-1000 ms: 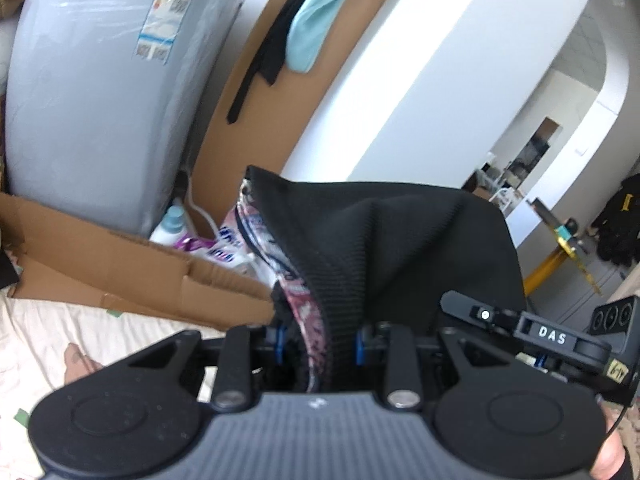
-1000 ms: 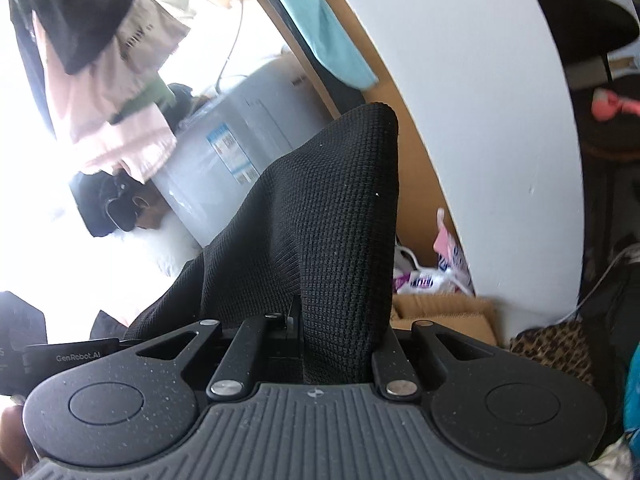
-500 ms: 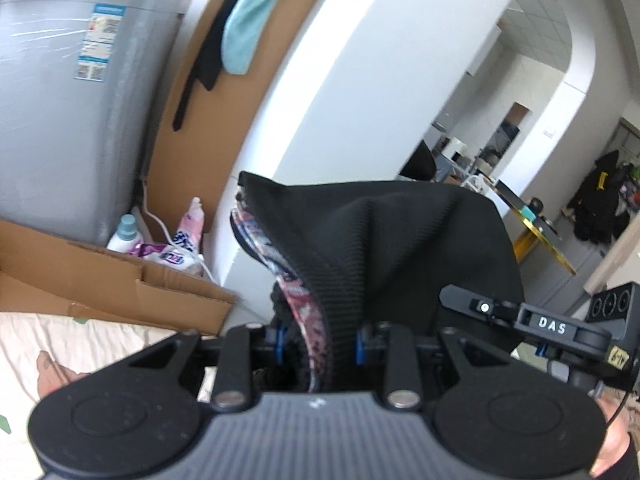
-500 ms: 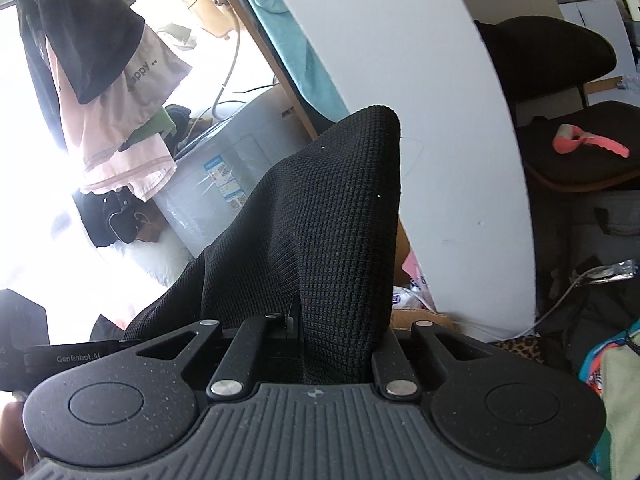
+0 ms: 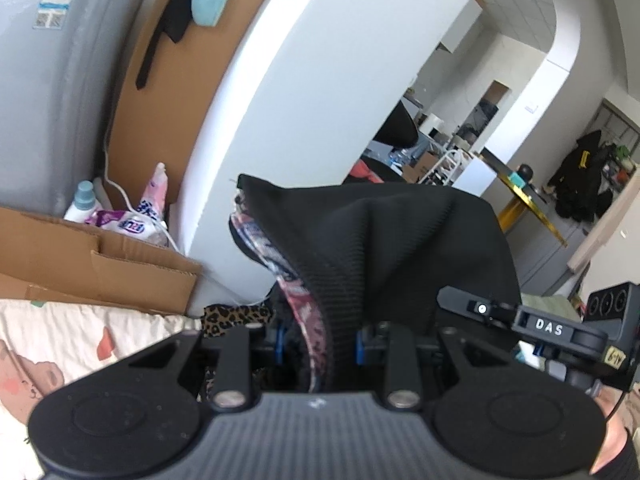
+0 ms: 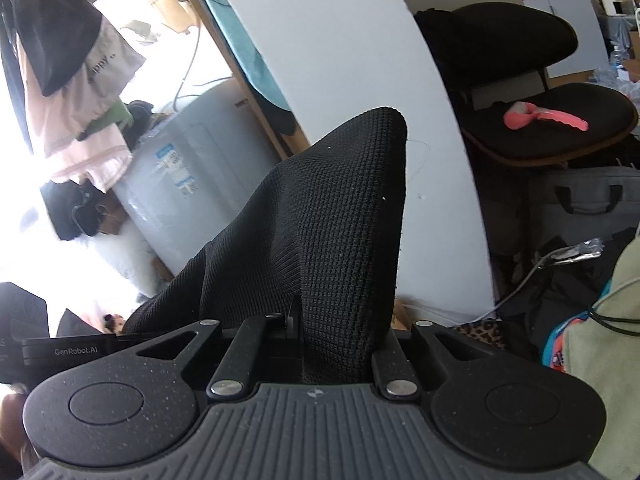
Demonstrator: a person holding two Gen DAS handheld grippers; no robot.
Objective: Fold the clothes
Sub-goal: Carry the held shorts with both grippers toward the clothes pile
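— What have you got in your left gripper (image 5: 320,344)?

— Your left gripper is closed tight on the black knit garment (image 5: 384,248); the ribbed hem and a pink patterned lining (image 5: 304,300) are pinched between the blue-edged fingers (image 5: 359,346); the cloth rises in front of the camera and hides most of the gap.

— And your right?

— Your right gripper (image 6: 340,344) is clamped on another part of the same garment (image 6: 332,220); the waffle-textured fabric stands up in a peak from between the fingers, then drapes off to the left; you hold it in the air between both tools, clear of the bedding.

— What lies under you?

— In the left view a cream sheet (image 5: 60,336) with pink prints sits at the lower left; a flattened cardboard box (image 5: 96,264) lies just beyond it, with a detergent bottle (image 5: 82,200) and a purple pouch (image 5: 128,222) behind; a leopard-print cloth (image 5: 232,314) peeks out beside the gripper.

— And the room?

— A curved white wall (image 6: 344,40) fills the middle of both views; a grey appliance (image 6: 188,196) stands left of it; a black chair (image 6: 540,120) with a pink object (image 6: 540,116) on its seat is at the right.
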